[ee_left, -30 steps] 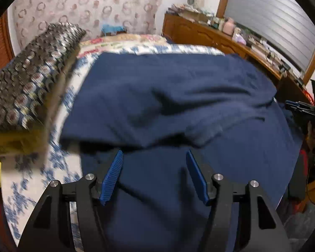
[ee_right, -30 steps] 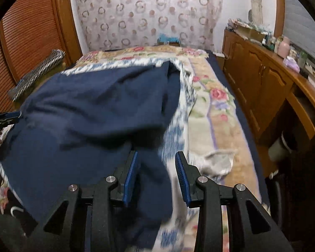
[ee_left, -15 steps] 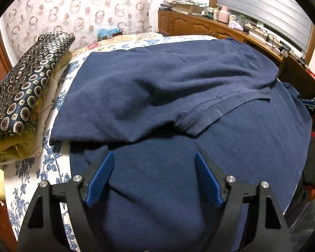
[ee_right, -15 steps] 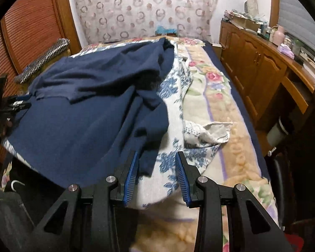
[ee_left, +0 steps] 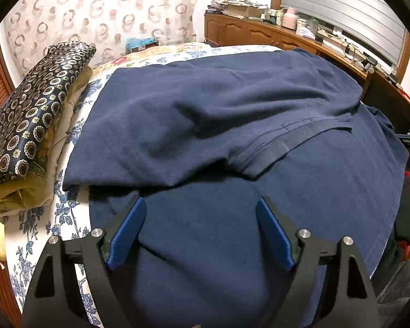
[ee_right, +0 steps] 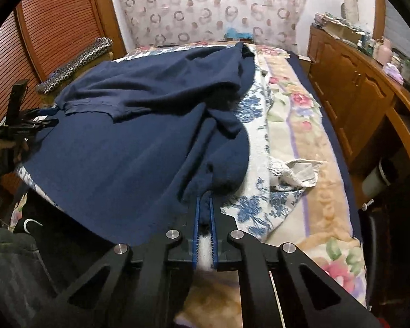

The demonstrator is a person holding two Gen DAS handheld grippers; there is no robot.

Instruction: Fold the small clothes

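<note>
A navy blue shirt (ee_left: 232, 125) lies spread on the bed, its upper part folded down over the lower, a hemmed sleeve on top. My left gripper (ee_left: 200, 202) hovers over the shirt's near left part; its jaws are opening, with flat cloth below them and nothing pinched. In the right wrist view the same shirt (ee_right: 128, 147) fills the left half of the bed. My right gripper (ee_right: 204, 199) is shut on the shirt's near right edge, a bunch of navy cloth between its blue pads. The left gripper (ee_right: 22, 125) shows at the far left there.
A folded stack topped by a dark patterned cloth (ee_left: 27, 125) sits at the bed's left side. A crumpled white lace cloth (ee_right: 295, 170) lies on the floral bedcover (ee_right: 300, 125) right of the shirt. A cluttered wooden dresser (ee_right: 355, 87) runs along the right, louvred doors (ee_right: 54, 19) on the left.
My right gripper's jaws have closed onto the shirt's near right edge. The left gripper's jaws have spread wider above the cloth. Both hands stayed nearly in place.
</note>
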